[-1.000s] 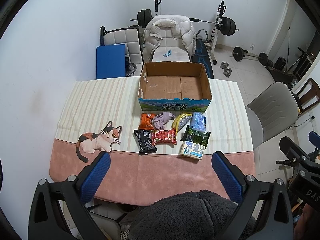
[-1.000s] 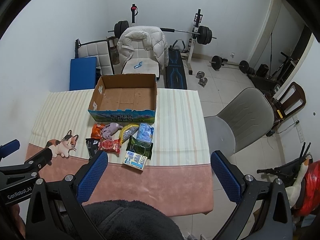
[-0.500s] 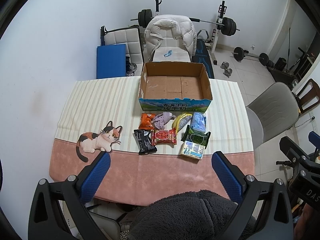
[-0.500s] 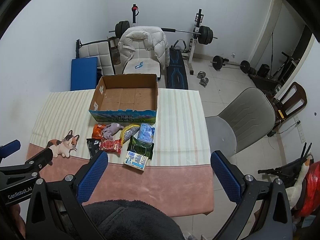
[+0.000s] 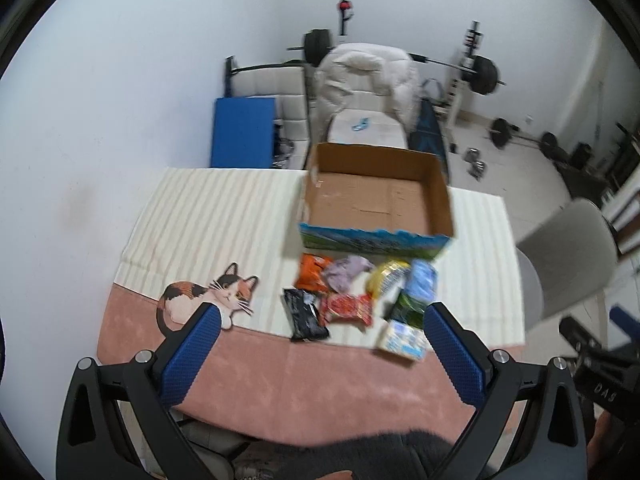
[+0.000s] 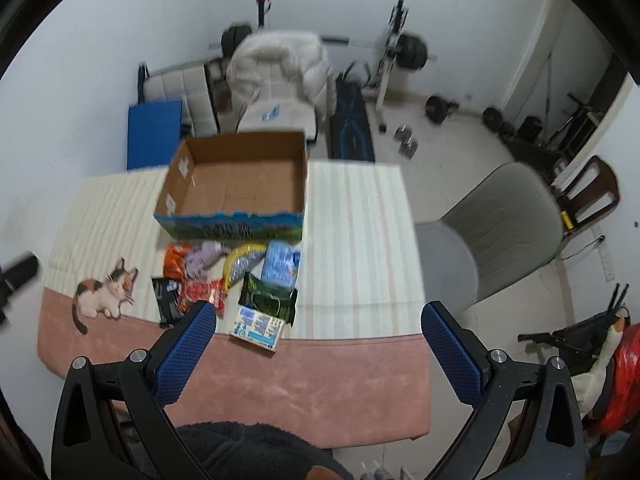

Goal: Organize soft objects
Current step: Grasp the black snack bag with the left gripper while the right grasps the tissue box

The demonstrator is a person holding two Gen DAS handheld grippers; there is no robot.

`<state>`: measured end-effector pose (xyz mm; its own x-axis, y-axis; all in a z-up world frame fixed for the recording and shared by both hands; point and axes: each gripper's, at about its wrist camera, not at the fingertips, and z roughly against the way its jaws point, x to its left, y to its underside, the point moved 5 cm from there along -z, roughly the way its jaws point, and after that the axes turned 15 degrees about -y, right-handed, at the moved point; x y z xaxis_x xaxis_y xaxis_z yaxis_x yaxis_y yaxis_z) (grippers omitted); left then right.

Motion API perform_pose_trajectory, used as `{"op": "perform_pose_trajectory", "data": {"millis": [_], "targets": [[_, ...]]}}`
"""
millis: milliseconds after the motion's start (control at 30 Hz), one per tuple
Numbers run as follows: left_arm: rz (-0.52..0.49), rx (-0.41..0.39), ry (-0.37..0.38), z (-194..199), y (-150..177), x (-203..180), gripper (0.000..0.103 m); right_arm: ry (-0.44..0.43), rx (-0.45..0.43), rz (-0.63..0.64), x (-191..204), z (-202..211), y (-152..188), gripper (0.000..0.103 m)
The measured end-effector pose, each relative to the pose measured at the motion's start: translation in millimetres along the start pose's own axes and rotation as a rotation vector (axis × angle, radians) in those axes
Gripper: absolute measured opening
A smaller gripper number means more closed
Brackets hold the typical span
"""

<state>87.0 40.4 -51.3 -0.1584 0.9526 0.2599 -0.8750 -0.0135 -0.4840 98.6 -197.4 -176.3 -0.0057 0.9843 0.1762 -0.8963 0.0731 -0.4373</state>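
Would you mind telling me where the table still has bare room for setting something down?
Free: the striped cloth right of the cardboard box and packets, out to the table edge; the stretch left of the box above the cat picture; the pink strip along the near edge. Crowded: the packet cluster directly in front of the box.

**Table surface and contents**

Table: pink cloth with cream striped panel; cat print at left of frame. Open cardboard box, upright, empty, upper centre. Below it, a tight cluster of packets: orange, lilac, yellow, blue; nearer row black, red, dark green, white-blue. Images motion-blurred.
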Motion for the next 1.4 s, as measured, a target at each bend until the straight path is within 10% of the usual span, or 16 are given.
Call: {"op": "perform_pose_trajectory", "data": {"millis": [200, 533, 867, 1000, 1100, 1267, 1400], "targets": [[0.023, 0.171, -0.047, -108.5, 2.6, -4.5, 0.103, -0.186, 0.192, -0.115, -25.5, -123.0, -1.1, 0.103], [-0.166, 0.462, -0.075, -267.0, 85.2, -72.6, 0.099, -0.189, 0.491, -0.005, -36.3, -293.0, 42.2, 0.103], [-0.054, 0.592, -0.144, -299.9, 132.2, -35.6, 0.098, -0.135, 0.667, 0.533, 41.0, -349.8, 102.1, 0.102], [-0.035, 0.614, -0.155, -307.0, 139.6, -19.4, 0.098, -0.043, 0.757, 0.680, 52.6, -384.0, 129.6, 0.084], [-0.021, 0.613, -0.149, -315.4, 136.2, -13.3, 0.098, -0.034, 0.753, 0.579, 49.9, -389.9, 131.3, 0.077], [0.003, 0.617, -0.111, -338.7, 125.3, -14.5, 0.098, -0.220, 0.709, 0.026, 19.0, -380.9, 124.0, 0.073], [-0.014, 0.631, -0.078, -362.5, 120.0, -21.5, 0.098, -0.279, 0.651, -0.261, -9.1, -377.6, 136.3, 0.096]]}}
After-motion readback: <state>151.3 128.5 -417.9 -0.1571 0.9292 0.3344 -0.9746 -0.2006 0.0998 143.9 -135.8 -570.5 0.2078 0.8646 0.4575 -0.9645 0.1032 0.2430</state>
